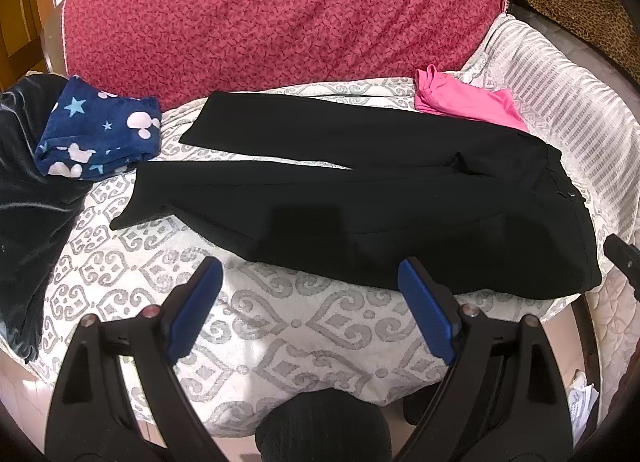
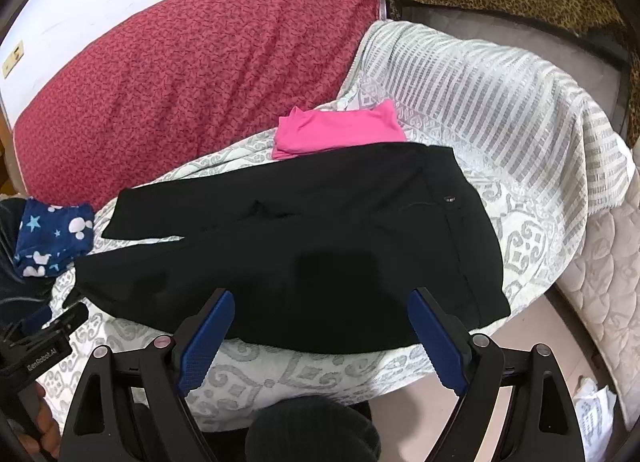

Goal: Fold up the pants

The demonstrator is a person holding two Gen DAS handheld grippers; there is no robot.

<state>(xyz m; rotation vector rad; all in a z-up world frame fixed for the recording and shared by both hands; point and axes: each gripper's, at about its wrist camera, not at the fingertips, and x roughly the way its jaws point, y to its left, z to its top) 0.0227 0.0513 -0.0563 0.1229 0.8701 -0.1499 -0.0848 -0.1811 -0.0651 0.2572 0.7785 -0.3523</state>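
Across mid-frame, black pants (image 1: pixel 360 198) lie spread flat on the patterned bed cover (image 1: pixel 280 326), both legs apart, no fold made yet. My left hand-held gripper (image 1: pixel 310 266) and right hand-held gripper (image 2: pixel 320 298) hover, jaws apart, holding nothing. All folds remain.

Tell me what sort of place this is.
Probably a bedroom: black pants lie spread on a patterned bedspread over a quilted mattress, with a red pillow behind.

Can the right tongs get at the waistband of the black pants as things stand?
Probably yes. The right tongs hang open just above the black pants, and the waistband lies uncovered ahead to their right; the pink top sits beyond it.
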